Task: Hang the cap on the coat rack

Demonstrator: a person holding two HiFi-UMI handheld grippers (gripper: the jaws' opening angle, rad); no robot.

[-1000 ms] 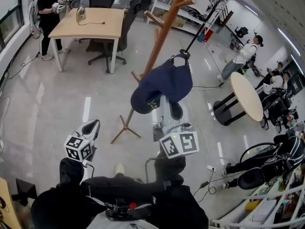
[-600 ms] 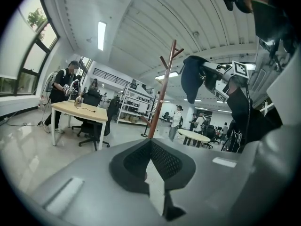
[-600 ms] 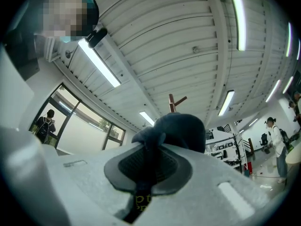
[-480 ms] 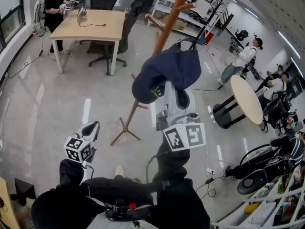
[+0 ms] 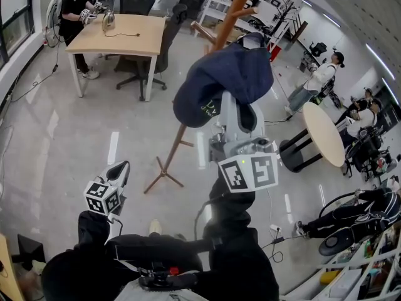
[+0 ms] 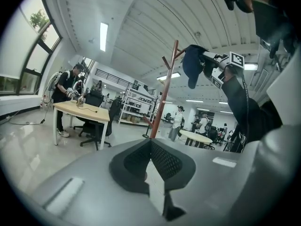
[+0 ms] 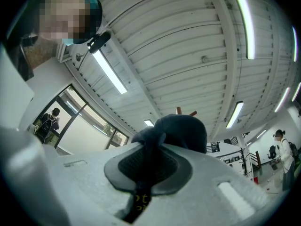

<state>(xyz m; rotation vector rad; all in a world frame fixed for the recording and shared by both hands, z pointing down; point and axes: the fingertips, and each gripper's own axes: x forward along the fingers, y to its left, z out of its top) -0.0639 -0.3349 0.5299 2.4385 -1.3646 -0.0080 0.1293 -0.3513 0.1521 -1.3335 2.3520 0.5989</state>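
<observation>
Head view: the right gripper (image 5: 237,114) holds the navy cap (image 5: 227,79) up against the wooden coat rack (image 5: 233,14).

In the right gripper view its jaws are clamped on a fold of the cap's fabric, with the crown bulging above them and the tips of the rack's top pegs showing behind. The cap hangs in the air beside the rack's upper pole; I cannot tell whether they touch. The left gripper (image 5: 118,172) sits low by the person's body, jaws together on nothing.

Bright ceiling strip lights (image 7: 110,74) glare off the glossy floor (image 5: 56,143); fisheye edges bend (corners black).
</observation>
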